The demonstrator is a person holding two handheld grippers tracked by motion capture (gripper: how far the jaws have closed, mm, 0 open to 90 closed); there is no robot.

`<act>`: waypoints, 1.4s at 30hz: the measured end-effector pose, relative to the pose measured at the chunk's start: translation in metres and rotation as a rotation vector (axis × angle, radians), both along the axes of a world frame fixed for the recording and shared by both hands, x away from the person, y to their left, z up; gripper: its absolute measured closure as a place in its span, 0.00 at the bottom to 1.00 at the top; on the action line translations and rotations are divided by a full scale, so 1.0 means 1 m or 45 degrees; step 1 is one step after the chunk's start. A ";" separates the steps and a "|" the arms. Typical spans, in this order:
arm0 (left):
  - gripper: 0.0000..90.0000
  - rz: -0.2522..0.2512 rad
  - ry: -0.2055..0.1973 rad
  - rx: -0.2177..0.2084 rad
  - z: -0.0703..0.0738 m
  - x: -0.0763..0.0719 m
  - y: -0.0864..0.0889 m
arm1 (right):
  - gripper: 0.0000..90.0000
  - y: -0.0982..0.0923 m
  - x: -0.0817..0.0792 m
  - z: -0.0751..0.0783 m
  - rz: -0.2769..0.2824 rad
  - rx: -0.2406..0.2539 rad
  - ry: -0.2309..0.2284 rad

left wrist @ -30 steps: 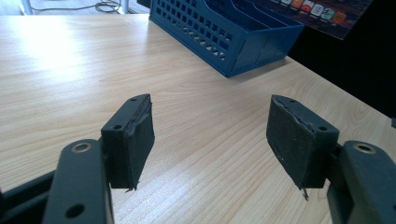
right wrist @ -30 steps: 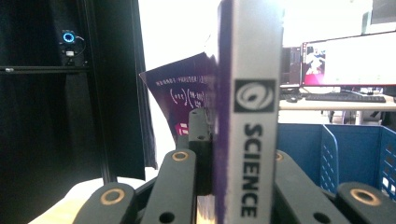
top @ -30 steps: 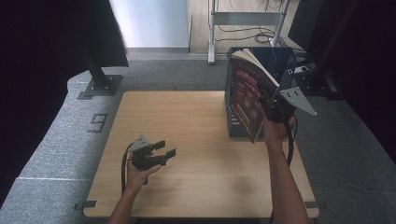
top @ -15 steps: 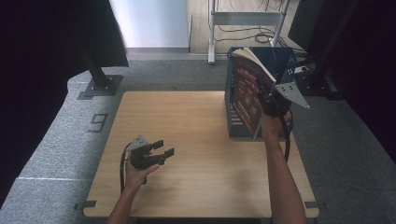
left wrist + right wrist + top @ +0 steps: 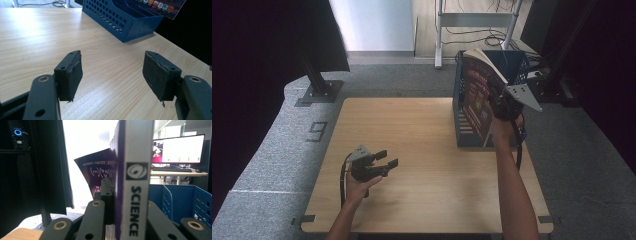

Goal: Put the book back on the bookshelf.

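Overhead cam fwd-down, gripper cams close, share crate (image 5: 514, 65)

A lit monitor (image 5: 178, 147) stands on a desk (image 5: 175, 173) behind.

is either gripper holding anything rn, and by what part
The right gripper clamps a book at its spine, above the blue basket. The left gripper is open, holding nothing.

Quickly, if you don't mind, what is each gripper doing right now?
Left gripper: open, holding nothing, above the table.
Right gripper: shut on the book, held at the blue basket.
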State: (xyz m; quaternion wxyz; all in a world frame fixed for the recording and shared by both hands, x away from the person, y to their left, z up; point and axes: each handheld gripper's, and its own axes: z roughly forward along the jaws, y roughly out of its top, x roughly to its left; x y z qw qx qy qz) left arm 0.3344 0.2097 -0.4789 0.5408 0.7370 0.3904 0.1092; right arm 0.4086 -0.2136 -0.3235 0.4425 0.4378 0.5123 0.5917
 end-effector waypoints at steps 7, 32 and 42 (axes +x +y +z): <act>0.36 -0.005 0.006 0.001 -0.001 0.000 -0.001 | 0.91 -0.004 0.008 -0.004 -0.010 0.022 0.010; 0.36 -0.031 -0.014 -0.035 0.002 0.000 0.005 | 0.91 0.002 0.053 -0.010 -0.051 0.023 0.025; 0.36 -0.057 -0.040 0.002 0.006 -0.004 -0.001 | 0.90 0.003 0.071 -0.021 -0.103 0.031 0.063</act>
